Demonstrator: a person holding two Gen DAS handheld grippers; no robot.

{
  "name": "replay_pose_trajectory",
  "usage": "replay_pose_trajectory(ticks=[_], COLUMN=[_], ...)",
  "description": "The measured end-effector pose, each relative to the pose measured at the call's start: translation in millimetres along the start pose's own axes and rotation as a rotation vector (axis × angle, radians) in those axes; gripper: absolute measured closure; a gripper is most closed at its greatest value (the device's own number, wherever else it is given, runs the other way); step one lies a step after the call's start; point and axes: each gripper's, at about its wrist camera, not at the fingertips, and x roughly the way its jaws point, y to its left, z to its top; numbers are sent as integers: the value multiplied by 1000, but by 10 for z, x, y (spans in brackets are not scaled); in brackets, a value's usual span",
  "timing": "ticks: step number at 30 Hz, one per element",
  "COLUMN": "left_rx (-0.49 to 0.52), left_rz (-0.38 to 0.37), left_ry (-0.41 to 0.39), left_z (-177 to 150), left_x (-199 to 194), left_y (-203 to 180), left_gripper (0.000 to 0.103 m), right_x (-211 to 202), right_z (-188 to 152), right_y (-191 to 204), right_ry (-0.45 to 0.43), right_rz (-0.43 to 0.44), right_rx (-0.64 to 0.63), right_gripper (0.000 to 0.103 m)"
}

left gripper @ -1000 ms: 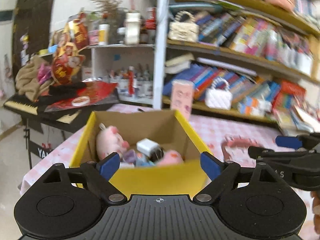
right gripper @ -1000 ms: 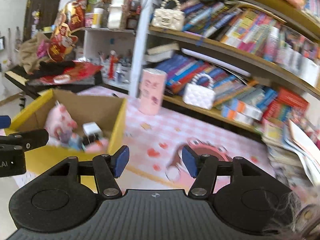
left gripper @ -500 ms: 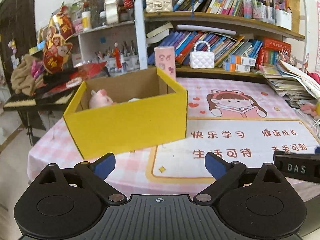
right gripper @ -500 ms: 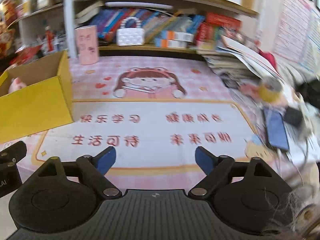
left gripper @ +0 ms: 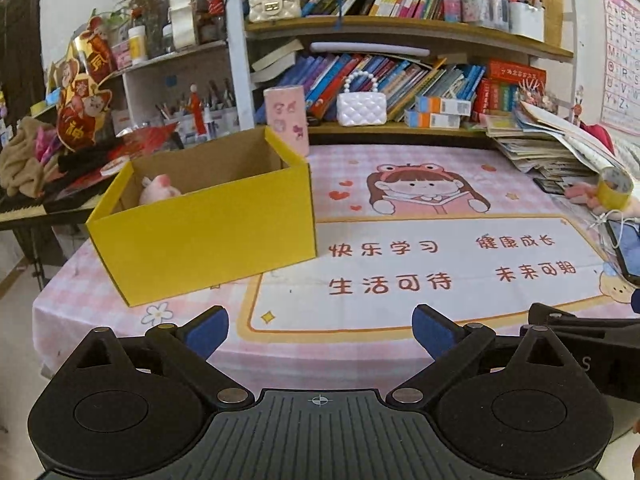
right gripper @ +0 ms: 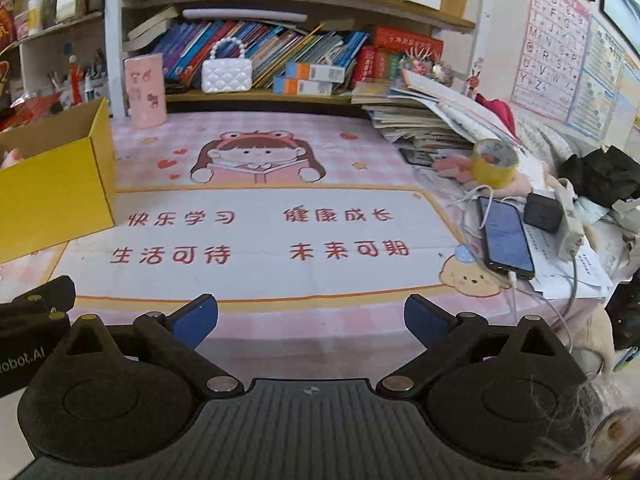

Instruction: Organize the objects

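Both of your grippers stood over the near edge of the table (left gripper: 80, 280), short of the yellow box (left gripper: 208, 236). Left gripper (left gripper: 320, 330): jaws wide apart, nothing between the pads, last widening only slight. Right gripper (right gripper: 311, 318): jaws had just been opening, now equally wide and empty.

The box sat at the table's left end, open-topped, with a pink plush toy (left gripper: 158, 188) showing above its near wall; other contents hidden. The printed mat (right gripper: 256, 240) to the right of the box was bare.

Judgement: sorting looked largely done.

Risks noted, all placed from the box:
- Far right of it, a phone (right gripper: 505, 236) lay with a white cable (right gripper: 536, 300) trailing off the table edge. A right-hand reach toward the yellow tape roll (right gripper: 493, 162) beyond it could have snagged that cable and dragged the phone.
- Just behind the box, the tall pink cup (left gripper: 286, 119) stood upright; nudging the box backward could have tipped it.
- Your grippers were close together; the right one's finger (left gripper: 580, 326) showed beside the left, so a sideways swing risked a knock.
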Motion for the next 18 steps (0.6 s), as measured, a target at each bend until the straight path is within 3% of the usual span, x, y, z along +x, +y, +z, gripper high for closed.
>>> replay_pose_trajectory(ticks=[18], left_rx=[17], left_rz=[47], left_ry=[35], left_z=[-11], left_x=[2], left_y=[-41], left_gripper=[0], right_x=[9], right_z=[2], right_y=[-32], right_ry=[11], right_rz=[-6], right_rx=[14], right_gripper=[2])
